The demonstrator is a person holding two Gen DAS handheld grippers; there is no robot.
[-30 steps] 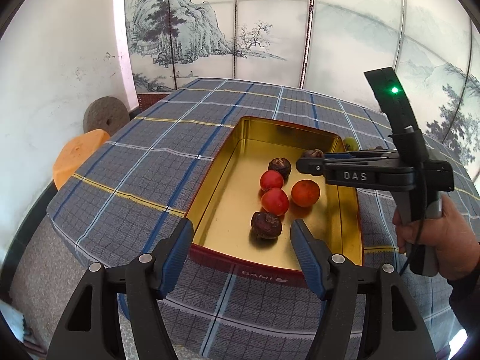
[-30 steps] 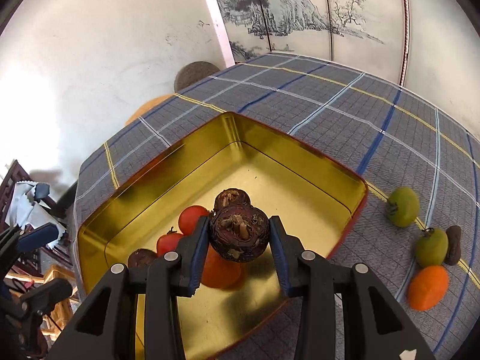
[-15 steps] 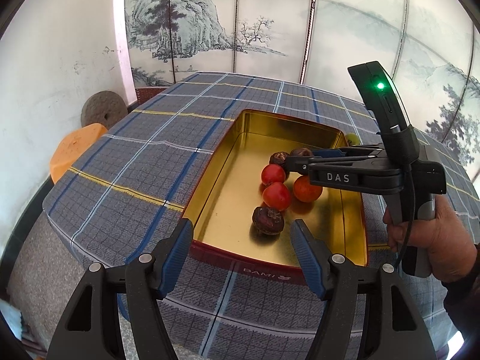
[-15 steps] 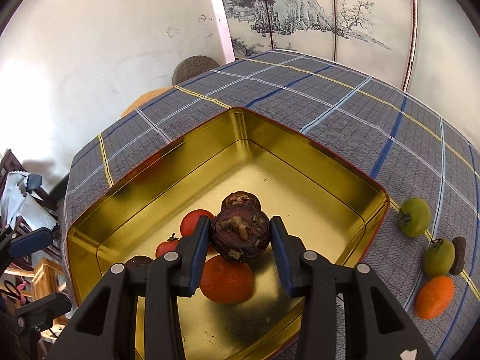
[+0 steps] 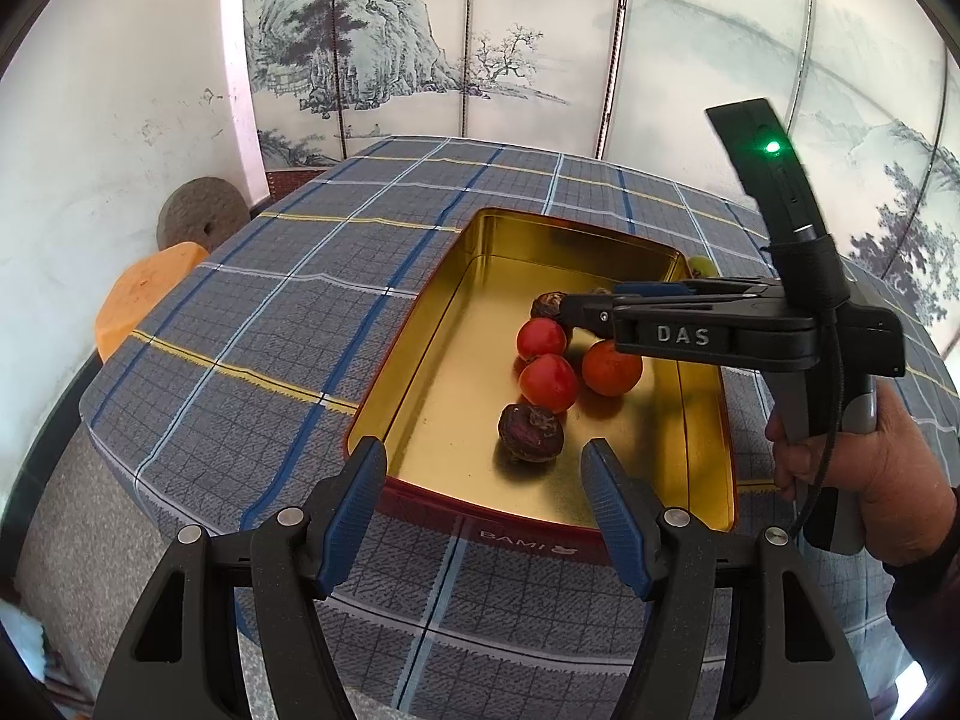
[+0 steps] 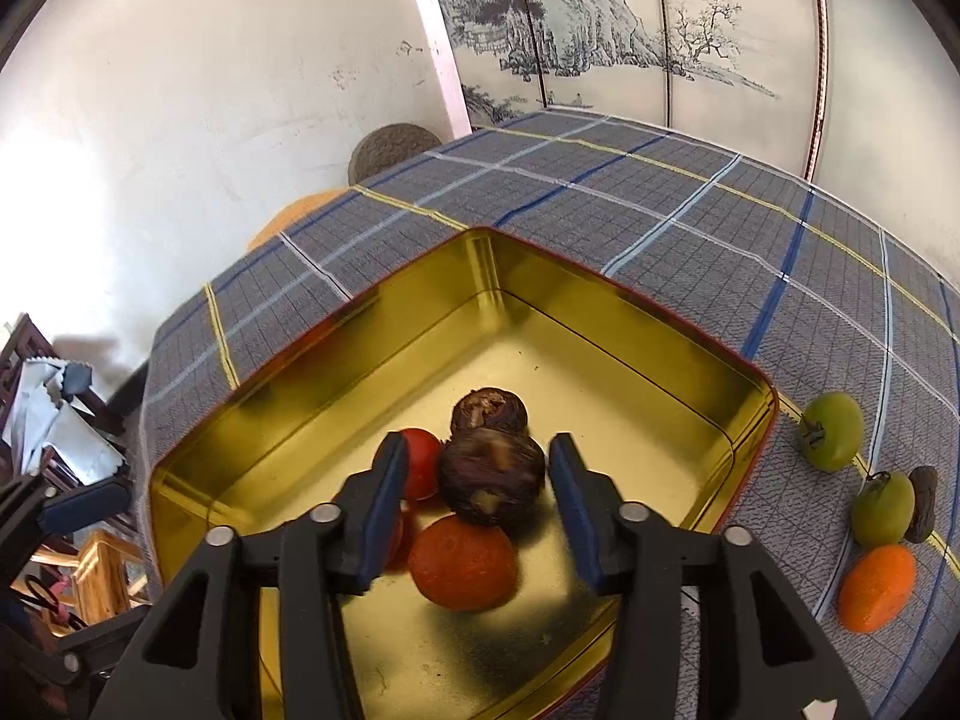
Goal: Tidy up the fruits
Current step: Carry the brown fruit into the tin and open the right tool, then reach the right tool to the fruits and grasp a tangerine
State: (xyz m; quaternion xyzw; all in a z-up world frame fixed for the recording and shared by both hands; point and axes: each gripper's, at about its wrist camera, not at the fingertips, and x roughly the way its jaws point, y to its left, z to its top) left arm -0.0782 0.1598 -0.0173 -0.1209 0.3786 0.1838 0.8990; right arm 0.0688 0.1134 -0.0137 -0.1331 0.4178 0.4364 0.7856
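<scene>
A gold tin (image 6: pixel 600 312) with a red outer wall sits on the plaid tablecloth. My right gripper (image 6: pixel 477 456) hangs over its near part with jaws opening. A dark brown fruit (image 6: pixel 492 477) lies between the fingers, and the pads stand clear of it. It rests against a second dark fruit (image 6: pixel 489 411), a red fruit (image 6: pixel 420 462) and an orange-red fruit (image 6: pixel 462 561). My left gripper (image 5: pixel 483 456) is open and empty at the tin's (image 5: pixel 420 360) near end, just short of another dark fruit (image 5: pixel 531 432). The right gripper (image 5: pixel 564 306) reaches in from the right, held by a hand (image 5: pixel 870 468).
Outside the tin to the right lie two green fruits (image 6: pixel 834 429) (image 6: pixel 882 507), an orange one (image 6: pixel 876 585) and a small dark one (image 6: pixel 924 501). An orange stool (image 5: pixel 144 294) and a stone disc (image 5: pixel 201 219) stand past the table's left edge. A painted screen closes the back.
The right gripper sank a little toward the tin floor and its jaws spread, letting go of the dark fruit, which now rests among the others. The left gripper stayed put.
</scene>
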